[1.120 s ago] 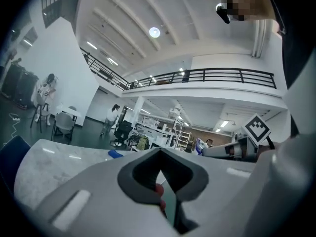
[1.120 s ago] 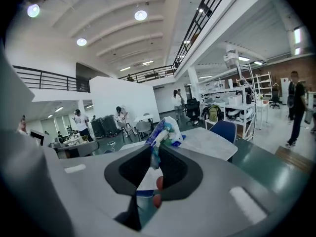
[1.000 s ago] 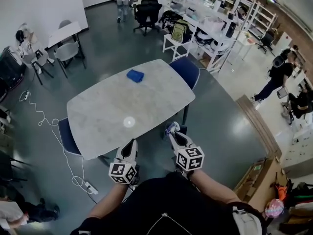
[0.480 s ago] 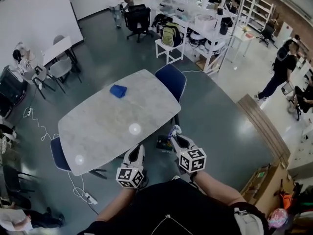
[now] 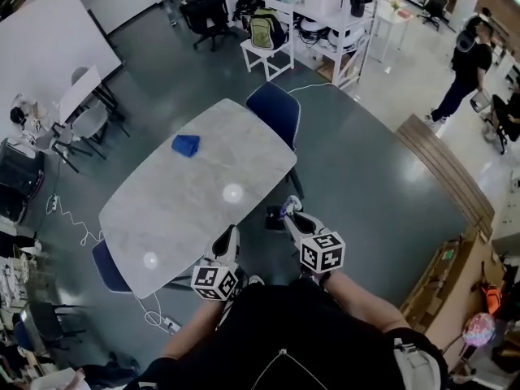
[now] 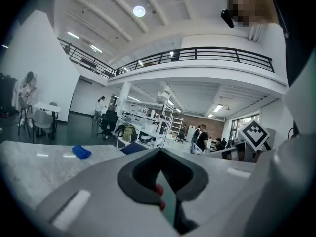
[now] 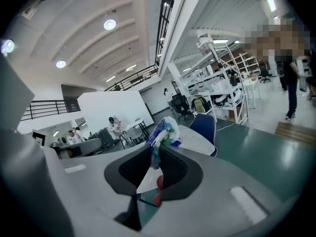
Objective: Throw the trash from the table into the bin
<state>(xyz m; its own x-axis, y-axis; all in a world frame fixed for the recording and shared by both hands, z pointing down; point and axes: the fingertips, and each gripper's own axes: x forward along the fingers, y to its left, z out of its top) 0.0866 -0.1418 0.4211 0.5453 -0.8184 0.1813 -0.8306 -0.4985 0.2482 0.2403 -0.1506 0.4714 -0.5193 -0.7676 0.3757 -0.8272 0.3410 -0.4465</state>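
Observation:
My right gripper is shut on a crumpled blue, white and green wrapper that sticks up from its jaws, held over the floor just off the near right edge of the marble table. My left gripper is shut with nothing in it, by the table's near edge. A blue cloth-like object lies on the table's far left part. No bin shows in any view.
Blue chairs stand at the table's far end and near left corner. A dark object sits on the floor under the table's right edge. Shelving and white desks fill the back. A person walks at the right.
The head view has shifted back and turned; the table now lies further left and more diagonal. Both grippers have kept their hold and stayed low near the table's near edge.

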